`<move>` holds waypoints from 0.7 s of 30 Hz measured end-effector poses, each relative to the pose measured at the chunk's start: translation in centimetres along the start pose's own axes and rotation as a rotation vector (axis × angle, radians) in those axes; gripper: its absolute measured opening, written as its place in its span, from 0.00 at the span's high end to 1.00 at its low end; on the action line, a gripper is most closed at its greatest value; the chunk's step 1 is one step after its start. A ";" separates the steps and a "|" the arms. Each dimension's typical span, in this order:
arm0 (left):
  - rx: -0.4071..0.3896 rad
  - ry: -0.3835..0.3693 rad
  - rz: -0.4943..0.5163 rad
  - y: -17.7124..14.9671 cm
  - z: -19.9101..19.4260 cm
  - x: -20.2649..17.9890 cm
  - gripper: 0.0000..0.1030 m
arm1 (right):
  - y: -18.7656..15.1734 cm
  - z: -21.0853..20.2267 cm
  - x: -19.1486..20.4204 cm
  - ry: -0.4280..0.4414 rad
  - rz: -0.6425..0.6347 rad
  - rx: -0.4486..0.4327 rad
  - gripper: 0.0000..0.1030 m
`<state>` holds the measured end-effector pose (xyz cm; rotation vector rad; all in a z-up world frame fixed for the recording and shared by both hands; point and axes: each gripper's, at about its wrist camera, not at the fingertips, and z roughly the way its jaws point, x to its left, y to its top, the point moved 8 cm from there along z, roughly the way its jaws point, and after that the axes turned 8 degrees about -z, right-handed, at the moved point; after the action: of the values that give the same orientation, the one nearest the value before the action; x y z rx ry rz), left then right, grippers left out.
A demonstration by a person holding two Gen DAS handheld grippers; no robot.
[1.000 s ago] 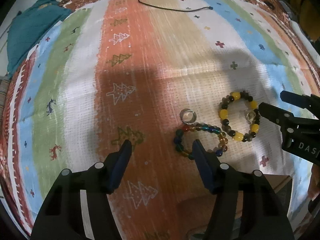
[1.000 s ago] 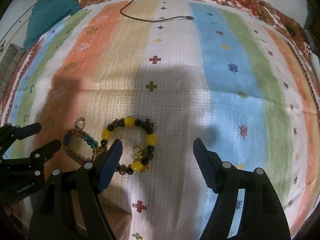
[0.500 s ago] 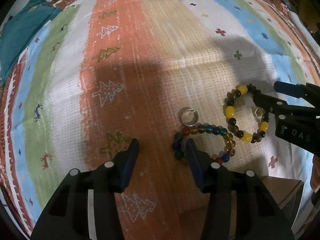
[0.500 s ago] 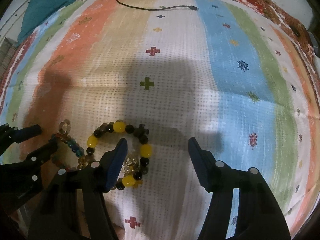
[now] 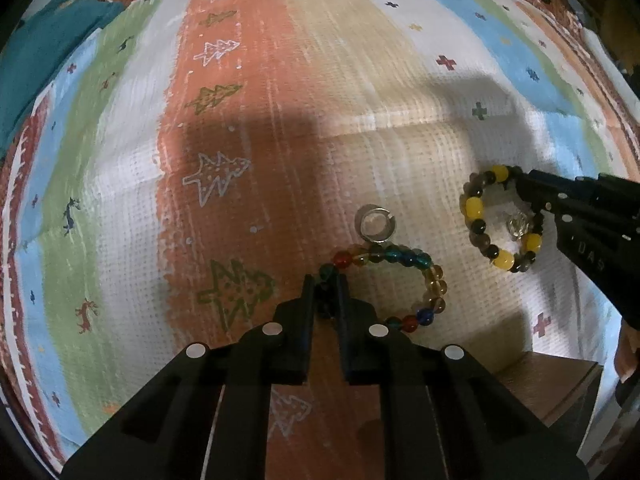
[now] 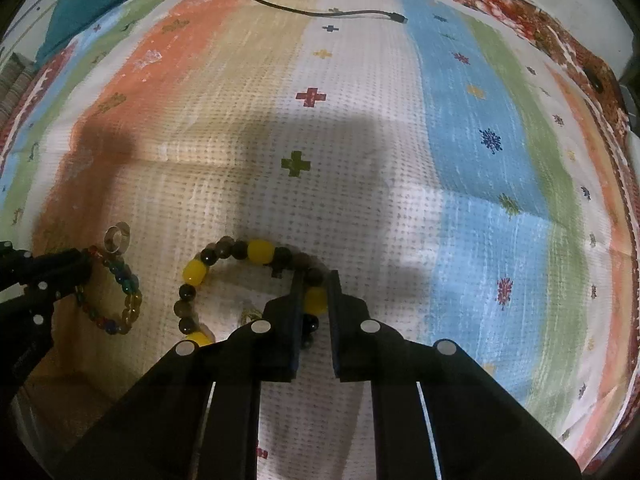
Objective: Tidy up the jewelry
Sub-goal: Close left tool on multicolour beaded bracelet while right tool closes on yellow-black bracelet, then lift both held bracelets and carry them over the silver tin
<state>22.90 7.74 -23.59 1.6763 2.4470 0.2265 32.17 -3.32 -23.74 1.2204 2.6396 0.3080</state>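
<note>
A bracelet of many-coloured glass beads point(image 5: 404, 260) lies on the striped cloth, and my left gripper point(image 5: 325, 282) is shut on its left side, dark beads pinched between the jaws. Just above it rests a silver ring point(image 5: 375, 225). To the right lies a yellow-and-dark bead bracelet point(image 5: 476, 216) with a clear charm inside. My right gripper point(image 6: 314, 282) is shut on that yellow-and-dark bracelet point(image 6: 260, 250), a yellow bead between the jaws. The coloured bracelet point(image 6: 128, 288) and ring point(image 6: 117, 236) show at the left of the right wrist view, beside my left gripper point(image 6: 86, 264).
The patterned striped cloth point(image 6: 460, 120) covers the surface. A black cable point(image 6: 320, 10) lies across the far side. A teal fabric point(image 5: 44, 52) sits at the far left corner. A brown box corner point(image 5: 556, 380) shows at the near right.
Both grippers went from wide open to shut. The left one closed on the coloured bracelet, the right one on the yellow-and-dark bracelet. The bracelets stay on the cloth.
</note>
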 end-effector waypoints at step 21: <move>-0.134 0.002 -0.022 1.2 -5.4 0.6 0.91 | 1.6 -6.5 -0.7 -0.001 0.001 -0.163 0.88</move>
<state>22.61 8.52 -18.06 1.5935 2.3919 0.3799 31.90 -3.47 -17.06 1.1695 2.5551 0.5125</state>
